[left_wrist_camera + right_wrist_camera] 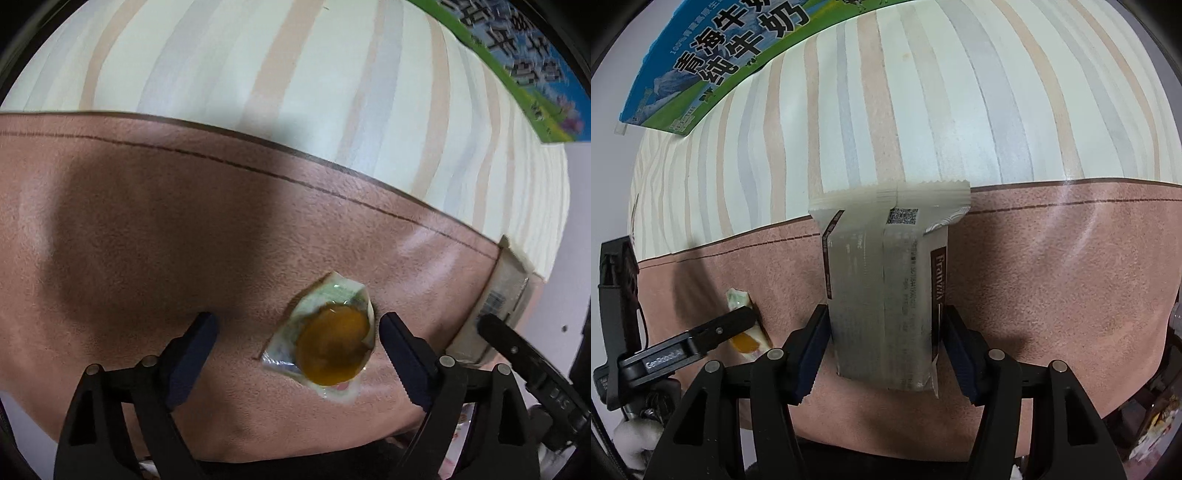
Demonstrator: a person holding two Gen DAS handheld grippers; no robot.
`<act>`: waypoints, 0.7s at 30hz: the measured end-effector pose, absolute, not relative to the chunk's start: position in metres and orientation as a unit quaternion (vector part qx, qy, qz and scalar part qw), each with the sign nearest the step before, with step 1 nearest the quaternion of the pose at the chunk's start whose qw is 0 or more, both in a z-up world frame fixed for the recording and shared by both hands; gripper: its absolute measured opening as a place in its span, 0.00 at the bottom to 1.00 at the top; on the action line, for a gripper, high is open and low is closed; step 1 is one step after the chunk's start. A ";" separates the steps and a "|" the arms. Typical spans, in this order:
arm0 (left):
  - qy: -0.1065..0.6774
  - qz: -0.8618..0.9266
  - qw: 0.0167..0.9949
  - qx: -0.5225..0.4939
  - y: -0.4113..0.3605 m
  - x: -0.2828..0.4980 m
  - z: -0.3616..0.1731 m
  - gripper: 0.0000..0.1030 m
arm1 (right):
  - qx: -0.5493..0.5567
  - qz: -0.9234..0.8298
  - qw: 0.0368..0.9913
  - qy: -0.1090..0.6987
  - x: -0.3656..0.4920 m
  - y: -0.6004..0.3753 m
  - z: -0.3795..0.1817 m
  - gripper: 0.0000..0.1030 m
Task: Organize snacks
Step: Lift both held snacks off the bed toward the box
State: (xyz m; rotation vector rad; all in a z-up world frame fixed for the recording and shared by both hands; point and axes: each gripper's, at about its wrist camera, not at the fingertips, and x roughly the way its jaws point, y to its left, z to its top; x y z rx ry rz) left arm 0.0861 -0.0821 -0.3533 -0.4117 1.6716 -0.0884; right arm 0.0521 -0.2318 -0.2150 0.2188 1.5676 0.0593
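While left gripper (297, 332) gapes, jelly cup (332, 349) lies between.

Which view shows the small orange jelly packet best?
The left wrist view: the jelly packet lies whole between the open left claw. The right wrist view shows only parts of it, crossed by a left claw finger.

A striped tablecloth (923, 110) in cream, tan and grey is covering the far side, and a pinkish-brown textured mat (147, 221) with a dark stitched line is lying over it up front.
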 end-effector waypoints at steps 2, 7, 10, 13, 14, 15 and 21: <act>0.739 -0.042 0.651 -0.170 -0.091 0.087 -0.352 0.88 | 0.098 0.026 0.702 0.705 0.051 -0.231 -0.215 0.62; 0.736 -0.048 0.661 -0.137 -0.111 0.083 -0.348 0.81 | 0.088 0.021 0.706 0.703 0.048 -0.222 -0.215 0.62; 0.731 -0.045 0.672 -0.110 -0.130 0.073 -0.342 0.57 | 0.080 0.016 0.710 0.700 0.045 -0.217 -0.216 0.60; 0.728 -0.048 0.676 -0.106 -0.136 0.070 -0.338 0.56 | 0.064 0.012 0.712 0.699 0.043 -0.211 -0.216 0.56; 0.725 -0.047 0.678 -0.110 -0.137 0.069 -0.336 0.55 | 0.060 0.013 0.714 0.698 0.042 -0.210 -0.216 0.56; 0.724 -0.046 0.679 -0.113 -0.139 0.066 -0.334 0.55 | 0.058 0.015 0.715 0.696 0.041 -0.209 -0.215 0.55; 0.713 -0.056 0.686 -0.134 -0.142 0.058 -0.311 0.55 | 0.076 0.034 0.724 0.685 0.035 -0.203 -0.202 0.55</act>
